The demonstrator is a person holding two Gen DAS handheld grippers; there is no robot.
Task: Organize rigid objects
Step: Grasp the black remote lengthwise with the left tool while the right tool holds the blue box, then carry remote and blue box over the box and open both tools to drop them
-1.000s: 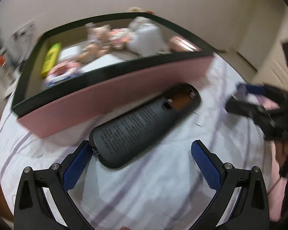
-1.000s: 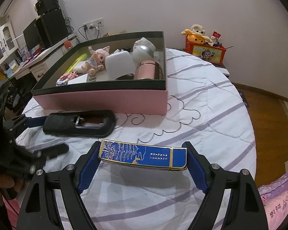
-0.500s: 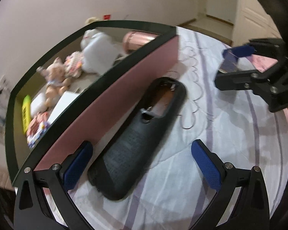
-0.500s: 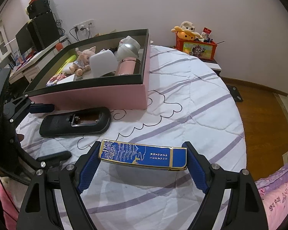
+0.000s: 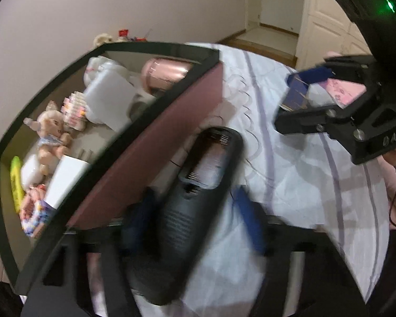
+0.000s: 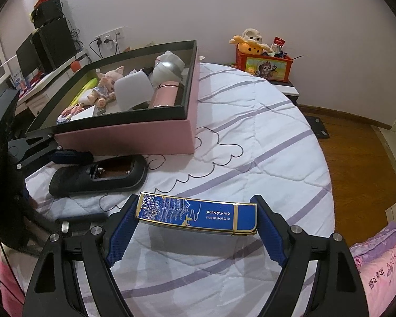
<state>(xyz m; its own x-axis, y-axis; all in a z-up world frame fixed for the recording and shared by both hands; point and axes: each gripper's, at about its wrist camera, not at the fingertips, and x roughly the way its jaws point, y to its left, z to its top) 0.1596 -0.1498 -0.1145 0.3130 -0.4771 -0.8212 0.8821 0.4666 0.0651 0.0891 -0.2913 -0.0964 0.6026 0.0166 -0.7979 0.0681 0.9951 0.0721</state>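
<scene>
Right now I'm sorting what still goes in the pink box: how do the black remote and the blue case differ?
The black remote lies on the bedspread beside the box; the blue case is held above it. The remote is matte with an open battery bay; the blue case is glossy and gold-edged. Both are long, rigid and outside the box.

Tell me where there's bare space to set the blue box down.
Free: the quilt right of the pink box, out to its edge. Some room between the rose-gold flask and the near wall. Crowded: the black remote and left gripper beside it.
</scene>
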